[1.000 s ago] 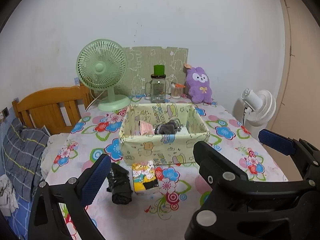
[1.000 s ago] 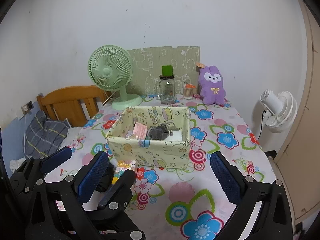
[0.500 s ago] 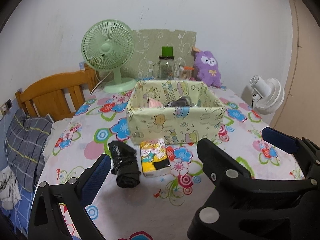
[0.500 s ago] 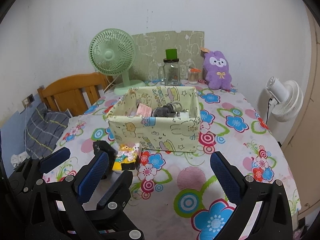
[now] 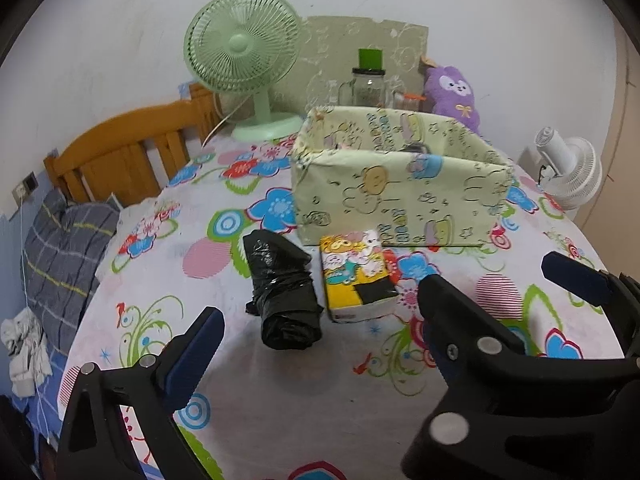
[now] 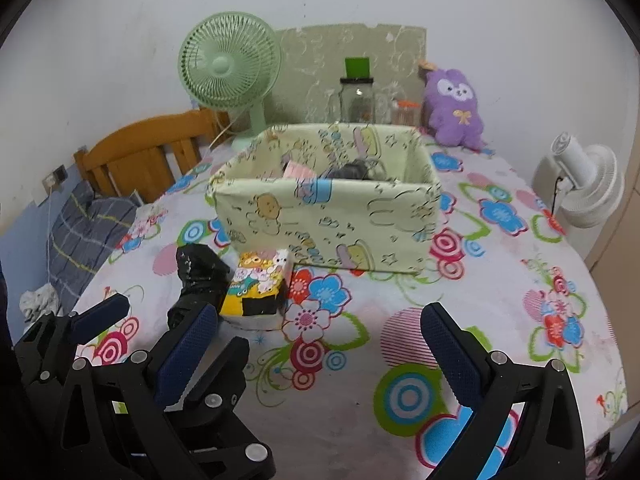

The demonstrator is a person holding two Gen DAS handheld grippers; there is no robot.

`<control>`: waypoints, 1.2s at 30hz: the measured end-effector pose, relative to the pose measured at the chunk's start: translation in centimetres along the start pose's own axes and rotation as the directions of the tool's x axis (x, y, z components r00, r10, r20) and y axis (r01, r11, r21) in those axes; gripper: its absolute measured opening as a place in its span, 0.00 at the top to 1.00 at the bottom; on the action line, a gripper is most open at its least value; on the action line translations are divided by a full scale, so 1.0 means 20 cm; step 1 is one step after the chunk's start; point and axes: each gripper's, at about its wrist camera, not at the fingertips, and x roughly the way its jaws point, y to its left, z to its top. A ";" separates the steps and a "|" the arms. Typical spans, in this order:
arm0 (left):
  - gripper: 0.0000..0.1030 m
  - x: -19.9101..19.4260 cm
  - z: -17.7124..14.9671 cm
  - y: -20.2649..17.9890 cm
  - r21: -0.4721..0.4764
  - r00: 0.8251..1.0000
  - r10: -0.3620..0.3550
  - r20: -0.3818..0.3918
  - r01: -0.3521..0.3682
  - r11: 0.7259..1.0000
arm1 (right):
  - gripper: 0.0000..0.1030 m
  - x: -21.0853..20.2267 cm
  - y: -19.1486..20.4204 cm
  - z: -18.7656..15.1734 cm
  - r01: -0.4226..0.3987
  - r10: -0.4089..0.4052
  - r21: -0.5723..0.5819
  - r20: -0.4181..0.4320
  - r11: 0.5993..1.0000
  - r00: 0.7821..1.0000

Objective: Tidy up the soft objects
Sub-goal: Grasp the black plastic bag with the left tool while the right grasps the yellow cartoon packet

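A: Both views sit lower and closer to the table than a second ago; the fabric box (image 5: 400, 196) looms larger and its contents are mostly hidden behind the front wall

B: And the soft things?

A: The black rolled bundle (image 5: 282, 284) and the cartoon tissue pack (image 5: 356, 276) lie side by side on the flowered tablecloth (image 5: 304, 400), just in front of the box

B: Grippers?

A: Left gripper (image 5: 320, 328) spread wide, empty, now nearer the bundle. Right gripper (image 6: 316, 332) spread too, holding nothing
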 end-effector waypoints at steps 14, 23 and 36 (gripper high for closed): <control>0.16 0.15 0.05 0.13 -0.075 0.998 0.015 -0.058 -0.019 0.997 | 0.00 0.14 0.01 0.05 -0.017 0.018 0.031 -0.033 0.999 0.999; 0.26 0.25 0.09 0.20 -0.099 0.996 0.043 -0.081 -0.051 0.994 | 0.00 0.23 0.04 0.10 -0.023 0.025 0.025 -0.055 0.999 0.998; 0.50 0.37 0.07 0.21 -0.113 0.989 -0.018 -0.148 0.001 0.994 | 0.00 0.35 0.08 0.10 -0.022 0.022 0.001 -0.104 1.000 0.994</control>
